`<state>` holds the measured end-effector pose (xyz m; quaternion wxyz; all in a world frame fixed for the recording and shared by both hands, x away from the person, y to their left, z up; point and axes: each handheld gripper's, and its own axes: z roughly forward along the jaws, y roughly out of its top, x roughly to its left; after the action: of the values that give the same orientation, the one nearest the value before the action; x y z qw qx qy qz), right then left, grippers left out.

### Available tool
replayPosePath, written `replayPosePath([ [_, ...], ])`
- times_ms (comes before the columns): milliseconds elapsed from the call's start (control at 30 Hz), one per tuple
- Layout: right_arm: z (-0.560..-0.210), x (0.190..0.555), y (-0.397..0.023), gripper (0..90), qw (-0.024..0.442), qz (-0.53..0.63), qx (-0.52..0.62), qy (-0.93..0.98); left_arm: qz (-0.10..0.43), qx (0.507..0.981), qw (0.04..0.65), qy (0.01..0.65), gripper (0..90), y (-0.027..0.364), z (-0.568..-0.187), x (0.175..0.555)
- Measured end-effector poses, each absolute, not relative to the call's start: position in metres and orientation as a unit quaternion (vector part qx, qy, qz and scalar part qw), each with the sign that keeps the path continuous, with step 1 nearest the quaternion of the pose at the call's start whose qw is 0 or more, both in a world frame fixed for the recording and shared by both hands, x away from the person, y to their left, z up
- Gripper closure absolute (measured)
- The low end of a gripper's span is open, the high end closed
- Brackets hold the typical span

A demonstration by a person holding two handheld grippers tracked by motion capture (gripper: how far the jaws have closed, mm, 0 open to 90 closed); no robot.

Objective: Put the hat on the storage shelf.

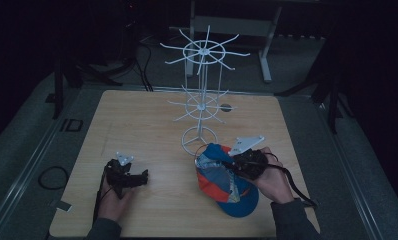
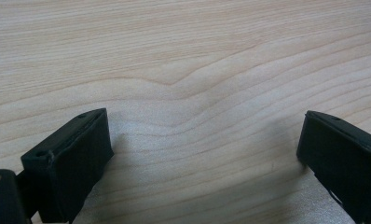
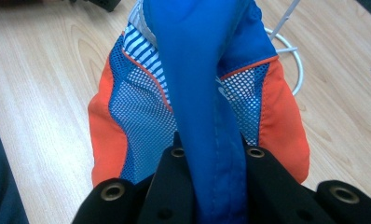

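Note:
A blue, orange and white mesh cap [image 1: 222, 180] lies on the wooden table [image 1: 147, 125] at the front right, just in front of the white wire rack's base ring [image 1: 199, 136]. My right gripper [image 1: 233, 164] is shut on a blue fold of the cap [image 3: 202, 93], which rises between its black jaws in the right gripper view. My left gripper [image 1: 143, 176] rests at the front left of the table, open. Its two black fingers [image 2: 76, 154] stand wide apart over bare wood, with nothing between them.
A tall white wire display rack [image 1: 203, 52] with two tiers of radiating hooks stands mid-table behind the cap. A small round hole [image 1: 226, 107] is in the tabletop to its right. Dark floor, cables and table legs surround the table.

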<state>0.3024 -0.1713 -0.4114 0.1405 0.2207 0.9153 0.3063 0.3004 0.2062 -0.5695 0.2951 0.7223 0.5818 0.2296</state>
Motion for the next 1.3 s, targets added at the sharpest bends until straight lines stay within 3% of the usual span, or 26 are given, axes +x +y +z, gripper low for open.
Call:
replayPosePath([
  [1300,-0.383,0.292,-0.197,88.2,0.177,0.356,0.239,0.886,0.230,0.722,0.295,0.582,3.4,0.206,-0.570,0.301],
])
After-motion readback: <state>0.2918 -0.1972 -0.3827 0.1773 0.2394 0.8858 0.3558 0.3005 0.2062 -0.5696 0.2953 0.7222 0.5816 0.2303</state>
